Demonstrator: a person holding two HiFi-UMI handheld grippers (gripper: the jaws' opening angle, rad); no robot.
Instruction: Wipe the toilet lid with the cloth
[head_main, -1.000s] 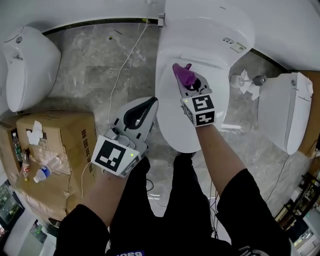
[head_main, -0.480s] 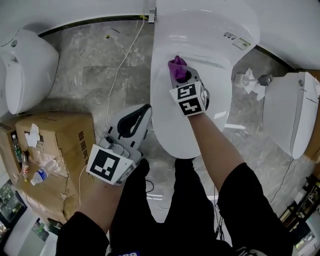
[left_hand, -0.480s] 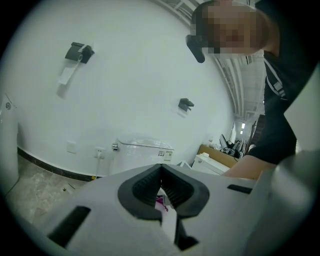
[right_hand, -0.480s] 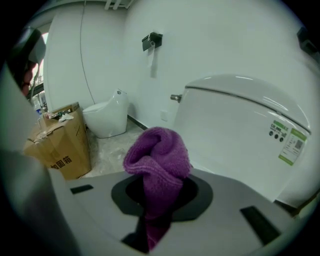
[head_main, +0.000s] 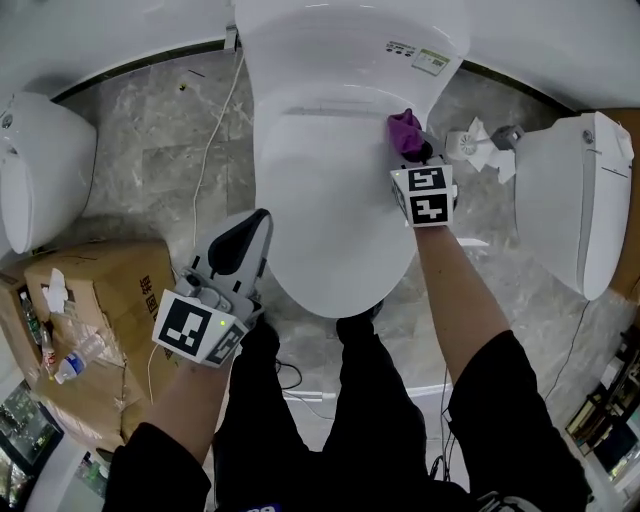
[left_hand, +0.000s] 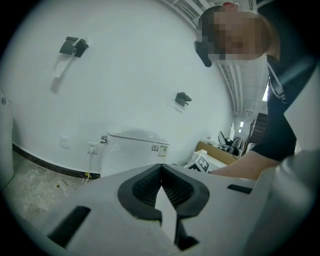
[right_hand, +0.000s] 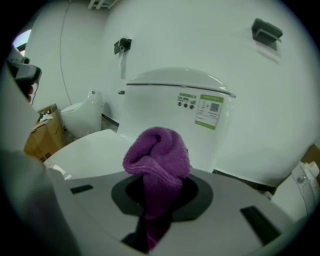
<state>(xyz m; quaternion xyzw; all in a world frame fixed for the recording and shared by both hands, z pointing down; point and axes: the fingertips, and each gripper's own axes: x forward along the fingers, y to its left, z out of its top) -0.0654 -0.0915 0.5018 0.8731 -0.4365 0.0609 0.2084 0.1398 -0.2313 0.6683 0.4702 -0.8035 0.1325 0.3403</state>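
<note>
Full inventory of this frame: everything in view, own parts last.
toilet lid: 1, white, centre, closed
left toilet: 1, white, far left
right toilet: 1, white, far right
cloth: 1, purple, at the lid's upper right edge
cardboard box: 1, brown, lower left on the floor
plastic bottle: 1, clear, lying on the box
cable: 1, white, on the floor left of the lid
floor: grey marble
left claw: 1, white and black, shut, empty, left of the lid
right claw: 1, shut on the cloth
</note>
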